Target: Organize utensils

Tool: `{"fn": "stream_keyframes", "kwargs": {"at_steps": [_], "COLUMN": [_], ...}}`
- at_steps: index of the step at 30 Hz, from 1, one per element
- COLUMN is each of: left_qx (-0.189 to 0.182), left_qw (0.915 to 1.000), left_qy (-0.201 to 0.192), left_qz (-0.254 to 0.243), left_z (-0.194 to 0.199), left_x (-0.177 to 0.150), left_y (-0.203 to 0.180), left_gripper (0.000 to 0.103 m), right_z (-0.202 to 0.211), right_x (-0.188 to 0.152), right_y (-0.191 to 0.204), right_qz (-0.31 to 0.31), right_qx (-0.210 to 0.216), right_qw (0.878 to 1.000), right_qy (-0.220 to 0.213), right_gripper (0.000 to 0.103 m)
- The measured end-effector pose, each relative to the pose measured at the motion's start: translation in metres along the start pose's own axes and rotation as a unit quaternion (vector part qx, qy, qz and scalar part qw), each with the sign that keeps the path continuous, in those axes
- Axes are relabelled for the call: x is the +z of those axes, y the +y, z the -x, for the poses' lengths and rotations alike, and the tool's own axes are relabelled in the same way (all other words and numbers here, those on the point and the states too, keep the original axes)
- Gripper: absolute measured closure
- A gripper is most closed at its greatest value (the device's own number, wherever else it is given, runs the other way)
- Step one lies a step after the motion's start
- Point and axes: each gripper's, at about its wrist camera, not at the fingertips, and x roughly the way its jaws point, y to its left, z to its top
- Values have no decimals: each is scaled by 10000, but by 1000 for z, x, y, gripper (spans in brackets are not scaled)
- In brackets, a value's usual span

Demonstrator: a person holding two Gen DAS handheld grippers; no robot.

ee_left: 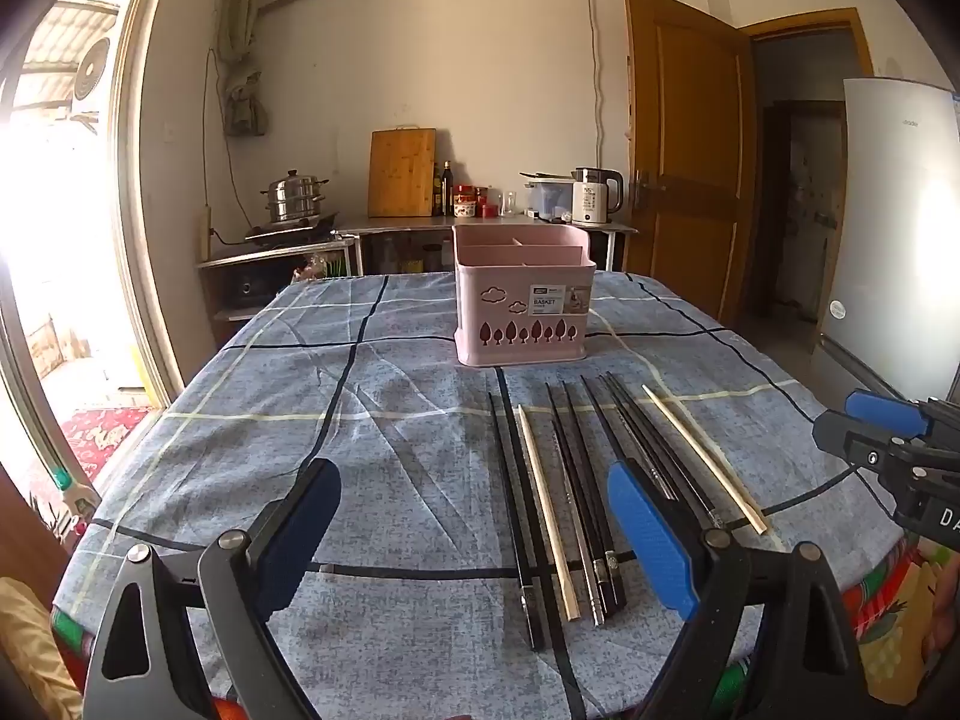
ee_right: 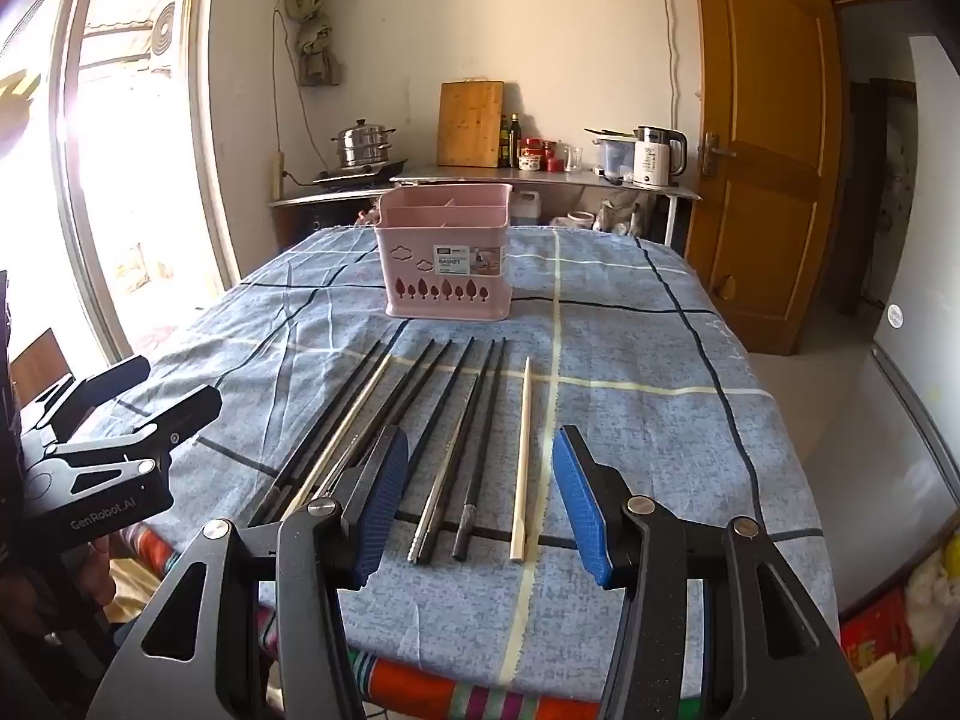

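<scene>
Beyond both tools, on the cloth-covered tabletop [ee_left: 252, 420], stands the pink basket [ee_left: 523, 300]. Just ahead of the left tool [ee_left: 474, 531] and right tool [ee_right: 474, 495], both spread wide and empty, lie the chopsticks [ee_left: 564, 492] in a row.

basket [ee_left: 516, 306]: pink, tree cutouts | tablecloth [ee_left: 390, 420]: blue-grey plaid | chopsticks [ee_left: 576, 480]: black, pale wood

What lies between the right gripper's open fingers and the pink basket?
In the right wrist view, chopsticks lie on the tablecloth between right gripper and pink basket.
</scene>
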Motion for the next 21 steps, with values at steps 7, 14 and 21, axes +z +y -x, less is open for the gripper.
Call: {"fn": "stream_keyframes", "kwargs": {"at_steps": [7, 14, 21], "left_qx": [-25, -23, -35], "left_qw": [10000, 10000, 9999], "left_qy": [-10, -69, -88], "left_qz": [1, -68, -104], "left_z": [-1, 5, 7], "left_x": [3, 4, 5], "left_y": [11, -2, -5], "left_gripper": [12, 12, 12], "right_z": [0, -1, 1], "right_x": [0, -1, 1], "right_y": [-1, 0, -2], "right_qz": [-32, -30, -9], "right_qx": [22, 8, 37], "right_qw": [10000, 10000, 10000], "right_qy": [-20, -29, -6], "right_gripper": [52, 52, 52]}}
